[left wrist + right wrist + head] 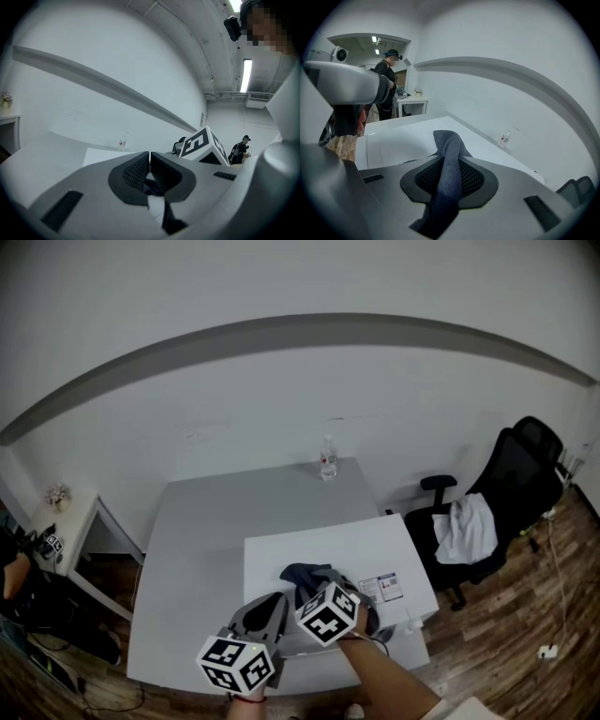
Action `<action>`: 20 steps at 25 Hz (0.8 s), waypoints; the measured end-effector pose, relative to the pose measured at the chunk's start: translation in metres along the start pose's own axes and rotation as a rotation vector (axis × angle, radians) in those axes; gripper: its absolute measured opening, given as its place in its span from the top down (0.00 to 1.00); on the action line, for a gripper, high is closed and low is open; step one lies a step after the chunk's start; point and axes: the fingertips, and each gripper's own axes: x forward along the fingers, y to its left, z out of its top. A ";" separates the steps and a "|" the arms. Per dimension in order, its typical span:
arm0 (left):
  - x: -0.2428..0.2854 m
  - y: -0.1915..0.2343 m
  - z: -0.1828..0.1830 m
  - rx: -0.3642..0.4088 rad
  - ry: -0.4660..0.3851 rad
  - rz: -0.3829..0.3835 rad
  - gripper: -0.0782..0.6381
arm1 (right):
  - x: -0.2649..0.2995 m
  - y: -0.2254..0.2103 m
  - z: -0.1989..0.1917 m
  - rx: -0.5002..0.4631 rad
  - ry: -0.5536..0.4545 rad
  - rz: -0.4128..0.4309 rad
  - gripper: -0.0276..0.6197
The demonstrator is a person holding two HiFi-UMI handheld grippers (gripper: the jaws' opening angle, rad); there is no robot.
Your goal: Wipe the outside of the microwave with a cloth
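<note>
The right gripper (449, 164) is clamped on a fold of the dark cloth (447, 139), which is bunched on the microwave (323, 542) top directly under it. The left gripper (150, 158), pinched together and empty, waits just beside it on the left.

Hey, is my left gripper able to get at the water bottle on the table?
Probably, with a stretch. The bottle stands alone at the far edge of the table, and bare tabletop left of the microwave leaves the way free. The left gripper's jaws are together, so they must open first.
</note>
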 end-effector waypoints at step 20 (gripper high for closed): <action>0.065 -0.057 0.004 0.004 0.045 -0.078 0.87 | -0.053 -0.146 -0.093 0.072 0.081 -0.147 0.81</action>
